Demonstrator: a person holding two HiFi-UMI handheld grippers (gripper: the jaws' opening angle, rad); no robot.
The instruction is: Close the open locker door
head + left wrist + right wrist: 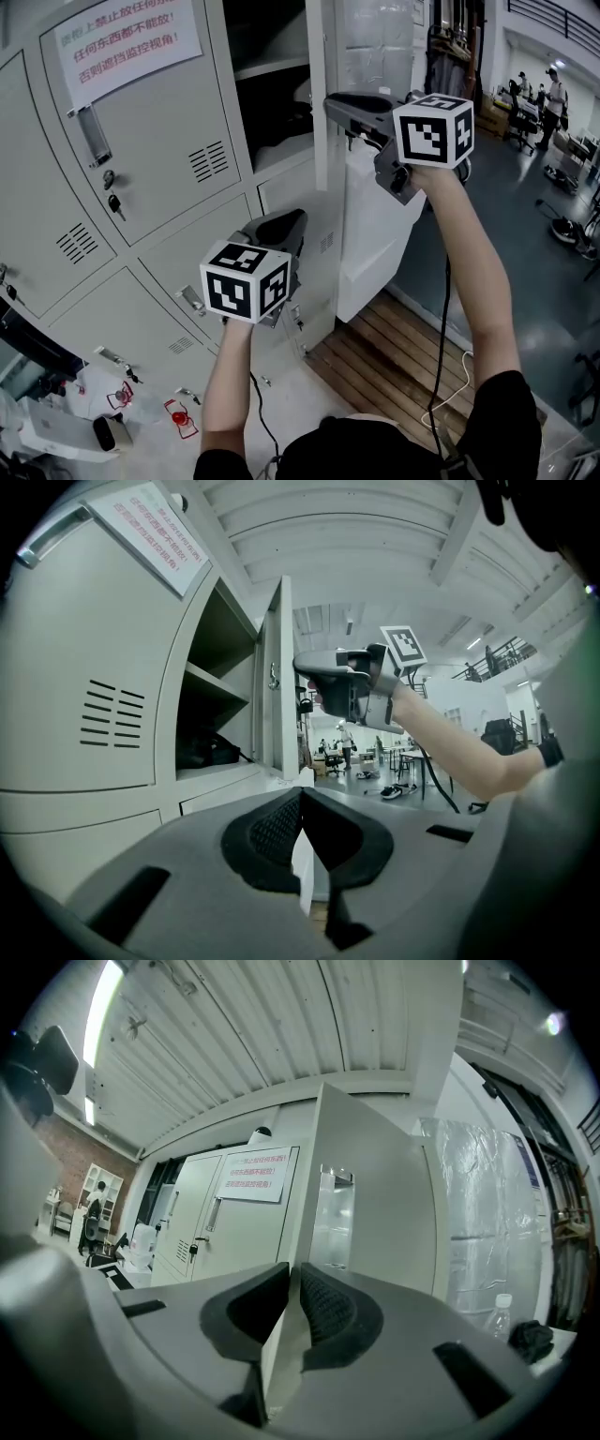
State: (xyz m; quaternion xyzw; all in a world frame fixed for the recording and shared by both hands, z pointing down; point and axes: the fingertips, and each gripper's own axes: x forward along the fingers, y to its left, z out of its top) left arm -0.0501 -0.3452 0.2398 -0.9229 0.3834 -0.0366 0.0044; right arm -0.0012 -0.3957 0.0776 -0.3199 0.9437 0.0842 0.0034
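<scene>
The open locker door (319,94) stands swung out from the bank of grey lockers, roughly square to their fronts, with its compartment (272,94) open to its left. The right gripper (333,105) is raised to the door's outer side, level with the upper half of the panel. Its fingers (323,1307) are pressed together with nothing between them. From the left gripper view it sits just beside the panel, but we cannot tell whether it is touching the metal.

The left gripper (292,223) hangs lower, in front of the closed lockers beneath. Its fingers (272,832) are also together and empty.

We judge the door to be thin painted sheet steel. It should be light, stiff, free on its hinges and too slick to pinch, so nothing needs gripping. A flat push with the closed fingers on the outer face should swing it home. We would place that push towards the free edge, where the latch (272,675) sits, and away from the hinge.

A hard shove may bounce so light a door off the frame, so a steady push held until it seats suits it better.
</scene>
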